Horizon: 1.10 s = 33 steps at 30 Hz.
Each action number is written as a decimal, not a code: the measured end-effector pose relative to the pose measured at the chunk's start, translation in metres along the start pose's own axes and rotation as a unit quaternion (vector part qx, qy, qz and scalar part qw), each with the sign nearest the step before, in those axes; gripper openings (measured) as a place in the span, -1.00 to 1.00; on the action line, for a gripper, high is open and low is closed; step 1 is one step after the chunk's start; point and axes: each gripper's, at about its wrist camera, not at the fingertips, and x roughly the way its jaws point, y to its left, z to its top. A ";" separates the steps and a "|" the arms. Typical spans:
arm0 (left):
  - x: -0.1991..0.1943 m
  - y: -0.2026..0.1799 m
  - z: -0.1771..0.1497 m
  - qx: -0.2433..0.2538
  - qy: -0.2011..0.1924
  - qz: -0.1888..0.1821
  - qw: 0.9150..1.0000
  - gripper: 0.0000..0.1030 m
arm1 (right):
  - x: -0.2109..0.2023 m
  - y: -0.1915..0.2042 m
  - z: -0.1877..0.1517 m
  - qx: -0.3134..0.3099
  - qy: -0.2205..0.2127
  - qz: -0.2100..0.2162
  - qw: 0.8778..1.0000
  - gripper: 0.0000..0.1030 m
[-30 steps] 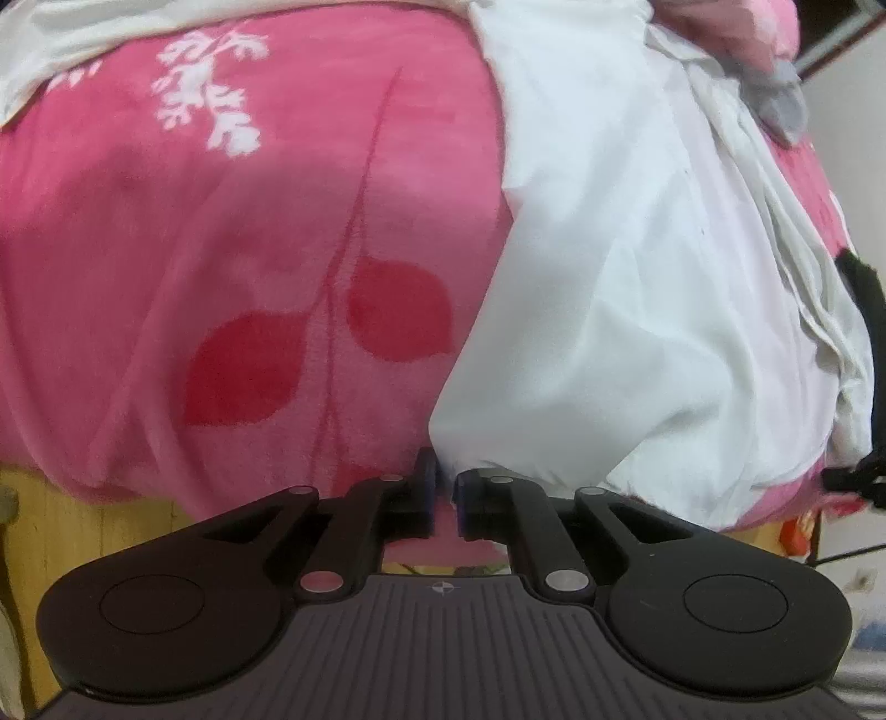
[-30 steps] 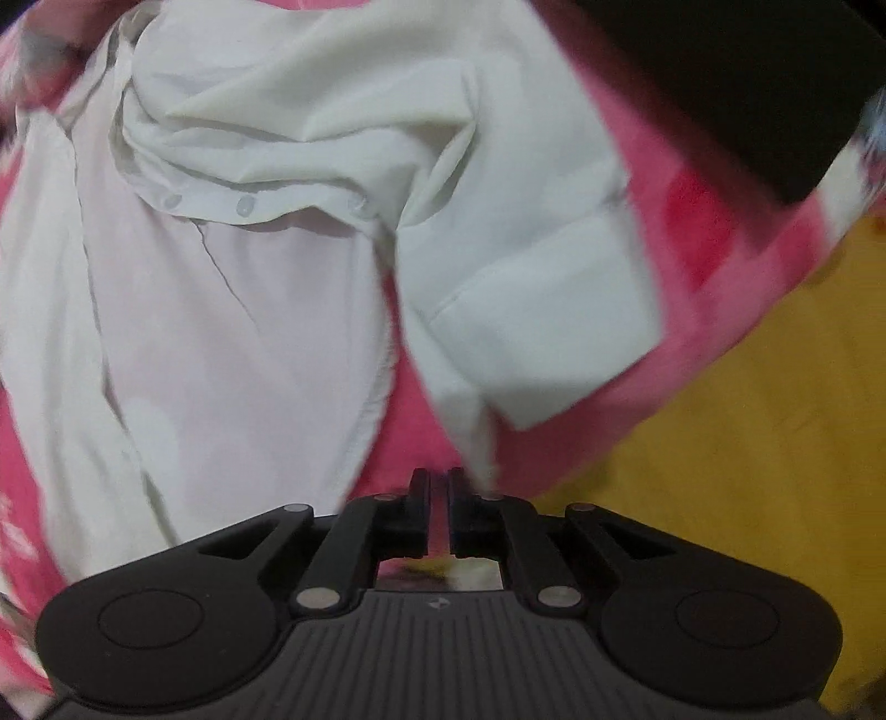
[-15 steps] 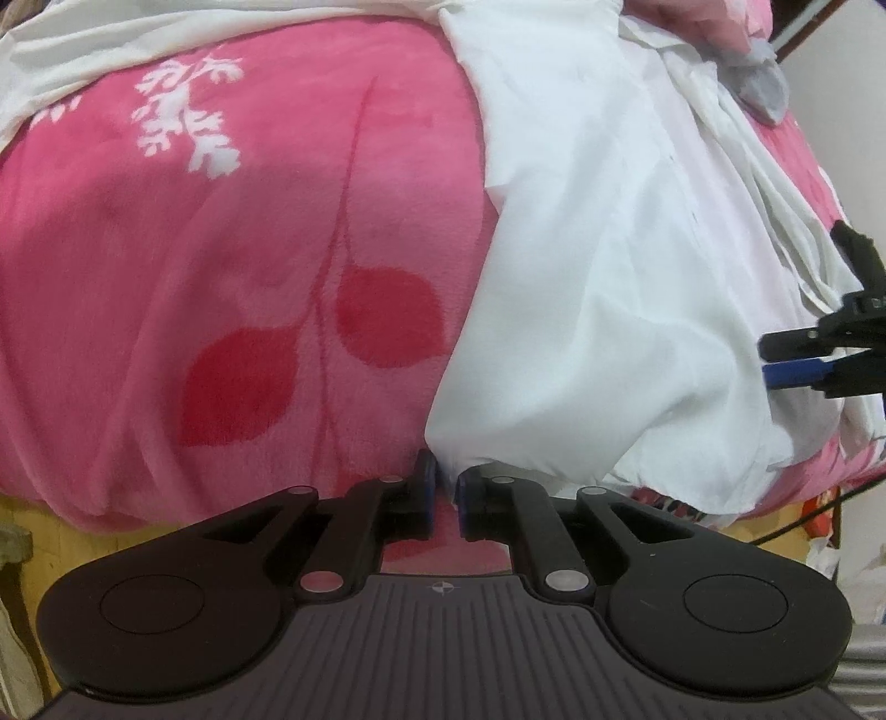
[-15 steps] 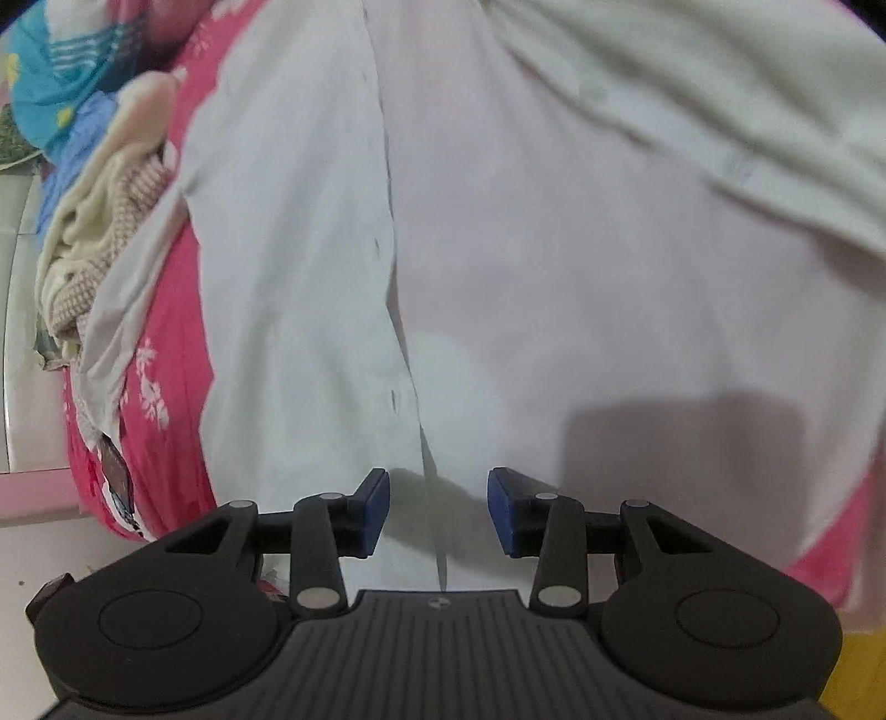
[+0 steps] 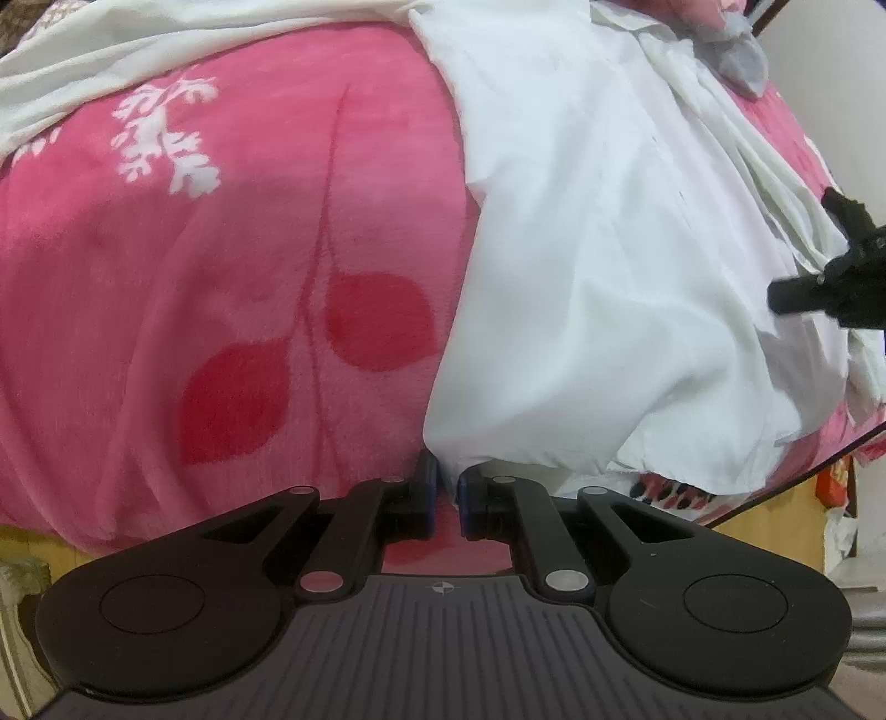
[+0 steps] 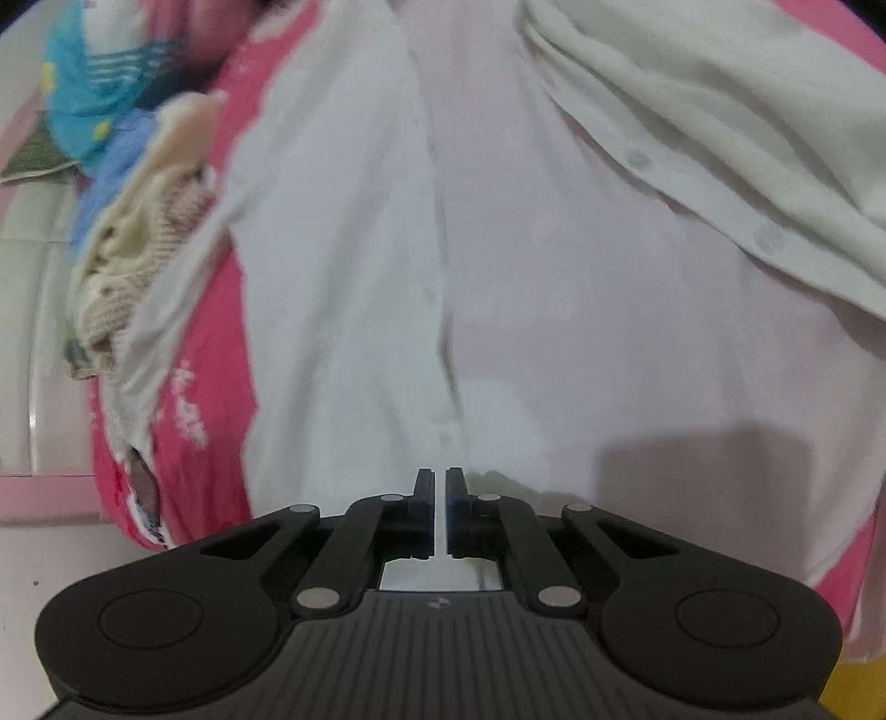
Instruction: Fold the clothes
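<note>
A white button shirt (image 5: pixel 581 277) lies spread on a pink blanket (image 5: pixel 221 277). My left gripper (image 5: pixel 447 487) is shut on the shirt's lower left hem corner, at the blanket's near edge. In the right wrist view the shirt (image 6: pixel 554 277) fills the frame, its button placket running down the middle. My right gripper (image 6: pixel 440 487) is shut at the bottom of that placket, with a thin strip of white cloth between its fingers. From the left wrist view the right gripper (image 5: pixel 786 299) shows at the far right, over the shirt's other side.
A pile of other clothes (image 6: pixel 127 232), knitted beige and blue, sits beyond the shirt's left edge. Another pale cloth (image 5: pixel 111 72) lies across the blanket's far left. A grey item (image 5: pixel 736 50) rests at the back right. The blanket hangs over a yellow wooden edge (image 5: pixel 33 548).
My right gripper swung from the sleeve side to the shirt's lower hem, opened, then shut at the placket. My left gripper kept its hold on the hem corner and barely moved.
</note>
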 end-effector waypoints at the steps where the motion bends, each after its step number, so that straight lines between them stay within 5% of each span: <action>1: 0.000 0.000 0.002 0.001 0.000 0.000 1.000 -0.84 | 0.004 0.001 -0.001 -0.001 0.011 -0.004 1.000 -0.71; 2: 0.000 0.001 0.002 0.001 0.000 0.000 1.000 -0.84 | 0.008 0.002 -0.002 -0.002 0.021 -0.009 1.000 -0.57; 3: -0.001 0.002 0.000 0.001 0.000 0.000 1.000 -0.84 | 0.011 0.003 -0.003 -0.003 0.032 -0.012 0.999 -0.18; 5: 0.001 0.001 0.000 -0.001 -0.001 0.000 1.000 -0.84 | 0.017 0.005 -0.008 -0.010 0.040 -0.018 0.999 -0.08; 9: -0.001 -0.001 -0.001 -0.001 0.000 0.001 1.000 -0.84 | 0.010 0.014 -0.016 -0.038 0.038 0.000 0.999 -0.81; 11: -0.001 -0.002 -0.001 0.003 0.001 0.001 1.000 -0.84 | 0.000 0.017 -0.014 -0.041 0.018 0.010 0.999 -0.92; 20: 0.002 0.001 0.006 0.006 0.009 -0.009 1.000 -0.84 | -0.016 0.010 0.003 -0.003 -0.003 0.012 1.000 -0.87; 23: 0.003 0.001 0.006 0.007 0.007 -0.008 1.000 -0.84 | -0.005 -0.001 -0.005 0.022 0.015 0.002 1.000 -0.67; 25: 0.004 0.000 0.006 0.004 0.007 -0.008 1.000 -0.84 | 0.002 0.000 -0.011 0.018 0.026 0.004 1.000 -0.25; 27: 0.005 0.000 0.006 0.002 0.007 -0.008 1.000 -0.84 | 0.009 0.001 -0.016 0.011 0.036 0.006 0.999 -0.25; 29: 0.005 -0.001 0.005 0.002 0.006 -0.008 1.000 -0.84 | 0.015 0.002 -0.022 0.005 0.046 0.009 0.999 -0.36; 31: 0.005 -0.002 0.005 0.001 0.006 -0.008 1.000 -0.84 | 0.019 0.005 -0.026 -0.007 0.051 0.010 0.999 -0.89; 33: 0.005 -0.003 0.004 0.001 0.006 -0.009 1.000 -0.84 | 0.012 0.009 -0.026 -0.013 0.036 0.020 0.999 -0.95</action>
